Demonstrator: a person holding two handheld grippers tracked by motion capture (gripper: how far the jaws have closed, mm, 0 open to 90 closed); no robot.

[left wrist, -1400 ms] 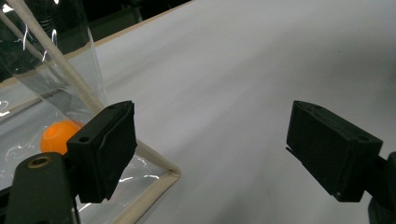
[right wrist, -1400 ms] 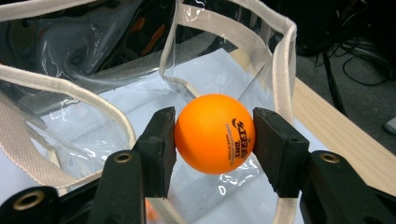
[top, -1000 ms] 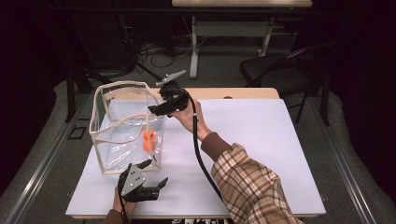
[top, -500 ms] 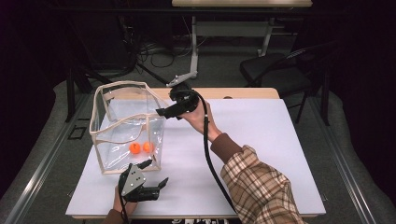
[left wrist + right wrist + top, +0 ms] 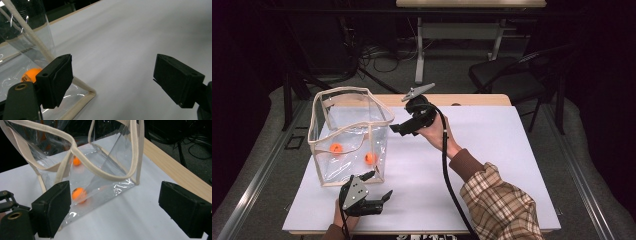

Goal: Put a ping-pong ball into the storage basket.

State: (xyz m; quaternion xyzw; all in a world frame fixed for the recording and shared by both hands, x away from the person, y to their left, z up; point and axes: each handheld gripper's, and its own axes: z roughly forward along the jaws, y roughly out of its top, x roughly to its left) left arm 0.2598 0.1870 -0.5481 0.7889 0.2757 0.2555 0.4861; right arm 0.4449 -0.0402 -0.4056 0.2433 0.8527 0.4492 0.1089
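1. High view: a white table [image 5: 492, 165] with a clear plastic bag [image 5: 349, 135] standing upright at its left side, mouth open, edged in cream fabric trim.
2. Two orange balls rest on the bag's floor – one [image 5: 335, 148] toward the left wall, the other [image 5: 370, 158] near the front right corner, apart from each other.
3. The right gripper [image 5: 399, 129] hangs just beside the bag's right wall, outside the rim and above the table. Its jaws have just been opening and now stand wide with nothing between them.
4. The left gripper [image 5: 382, 197] rests low at the table's near edge, just in front of the bag's front corner, jaws spread and empty.
5. Right gripper view: both balls glow through the clear wall, and a cream handle loop [image 5: 100, 167] droops across the mouth.
6. Handling, as a judgement: the balls look light, hard and smooth, so they will likely roll or skid from a loose pinch – best taken across the middle. The bag looks thin, floppy and slippery; its stitched trim or handle loop offers the firmest hold.
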